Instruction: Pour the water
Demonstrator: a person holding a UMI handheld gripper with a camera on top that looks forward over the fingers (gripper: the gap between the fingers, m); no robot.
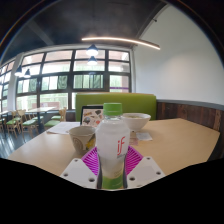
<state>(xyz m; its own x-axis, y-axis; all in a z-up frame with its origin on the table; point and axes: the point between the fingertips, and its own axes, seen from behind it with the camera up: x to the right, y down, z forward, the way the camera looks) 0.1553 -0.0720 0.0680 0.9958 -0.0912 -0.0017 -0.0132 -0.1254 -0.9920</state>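
Observation:
My gripper is shut on a clear plastic bottle with a white label bearing red lettering and a pale green band low down. The magenta pads press on both of its sides. The bottle stands upright between the fingers, its top near a green cap-like shape. Just beyond the fingers to the left stands a grey cup on the light wooden table. A white bowl stands beyond the bottle to the right.
A laptop and papers lie further back on the table. A green bench back runs behind it. Chairs and large windows fill the far left of the room.

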